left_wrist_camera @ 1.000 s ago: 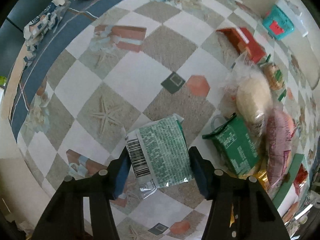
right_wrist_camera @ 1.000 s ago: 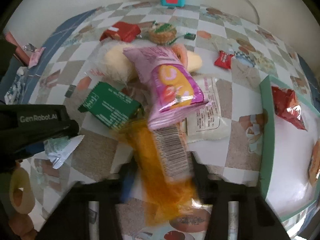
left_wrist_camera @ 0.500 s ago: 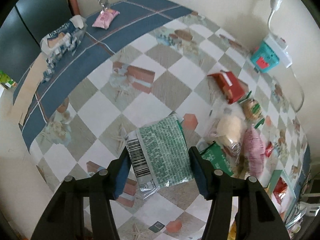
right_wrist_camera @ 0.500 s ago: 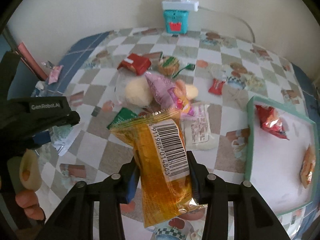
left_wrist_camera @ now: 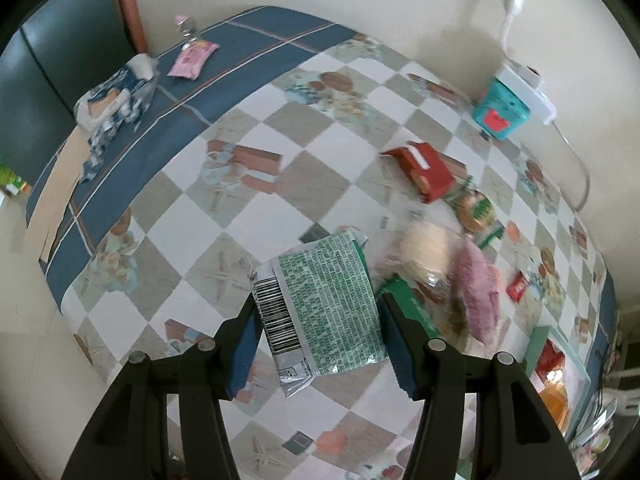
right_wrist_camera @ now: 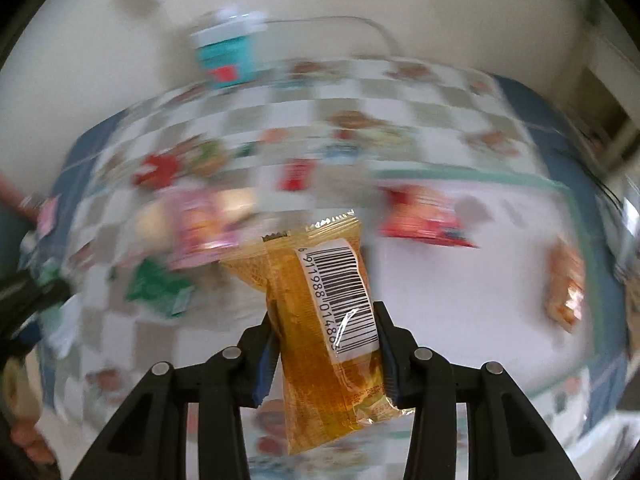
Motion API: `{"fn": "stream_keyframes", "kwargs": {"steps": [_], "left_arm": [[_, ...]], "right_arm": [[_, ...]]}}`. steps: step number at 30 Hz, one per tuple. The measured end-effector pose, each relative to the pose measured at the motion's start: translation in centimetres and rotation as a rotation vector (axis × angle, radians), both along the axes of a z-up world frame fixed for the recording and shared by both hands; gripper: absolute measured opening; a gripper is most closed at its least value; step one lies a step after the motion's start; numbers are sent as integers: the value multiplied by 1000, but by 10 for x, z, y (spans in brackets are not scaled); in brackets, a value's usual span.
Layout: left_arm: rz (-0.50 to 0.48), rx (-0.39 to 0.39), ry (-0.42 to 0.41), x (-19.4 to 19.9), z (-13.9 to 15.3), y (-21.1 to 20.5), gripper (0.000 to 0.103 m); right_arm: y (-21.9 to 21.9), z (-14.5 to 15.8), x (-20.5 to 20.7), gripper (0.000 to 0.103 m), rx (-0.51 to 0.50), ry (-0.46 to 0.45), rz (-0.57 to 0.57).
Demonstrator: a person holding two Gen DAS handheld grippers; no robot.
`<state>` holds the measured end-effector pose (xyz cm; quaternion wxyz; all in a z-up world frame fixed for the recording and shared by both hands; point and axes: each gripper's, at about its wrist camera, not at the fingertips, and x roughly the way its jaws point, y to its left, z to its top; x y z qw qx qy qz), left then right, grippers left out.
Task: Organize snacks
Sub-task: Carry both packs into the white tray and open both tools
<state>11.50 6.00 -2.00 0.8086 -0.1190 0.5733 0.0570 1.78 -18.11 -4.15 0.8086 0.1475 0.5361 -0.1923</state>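
Note:
My left gripper [left_wrist_camera: 318,330] is shut on a green and white snack packet [left_wrist_camera: 324,304], held well above the checked tablecloth. My right gripper [right_wrist_camera: 326,346] is shut on an orange snack packet with a barcode [right_wrist_camera: 320,320], held in the air over the left side of a white tray with a green rim [right_wrist_camera: 472,174]. The tray holds a red packet [right_wrist_camera: 424,218] and an orange packet [right_wrist_camera: 564,284]. Loose snacks lie on the table: a pink bag [left_wrist_camera: 476,284], a green packet [left_wrist_camera: 408,300], a pale bun bag [left_wrist_camera: 424,248] and a red packet [left_wrist_camera: 424,170]. The right wrist view is blurred.
A teal box [left_wrist_camera: 500,110] and a white power strip [left_wrist_camera: 528,88] stand by the back wall. A small red packet [left_wrist_camera: 518,288] and a round green-labelled snack [left_wrist_camera: 476,208] lie beyond the pile. A pink packet [left_wrist_camera: 192,58] and a blue patterned bag [left_wrist_camera: 116,102] lie on the blue border.
Both grippers have risen with their packets. The right gripper has swung right, from over the snack pile to over the tray.

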Motion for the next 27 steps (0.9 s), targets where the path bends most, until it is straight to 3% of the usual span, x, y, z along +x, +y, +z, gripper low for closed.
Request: {"fn": "stream_keyframes", "kwargs": {"steps": [14, 27], "left_arm": [[-282, 37, -43, -43, 16, -123, 59], [-643, 50, -29, -109, 3, -261, 59]], "right_arm": [[-142, 0, -73, 45, 50, 3, -341], [-192, -6, -121, 46, 38, 10, -456]]}}
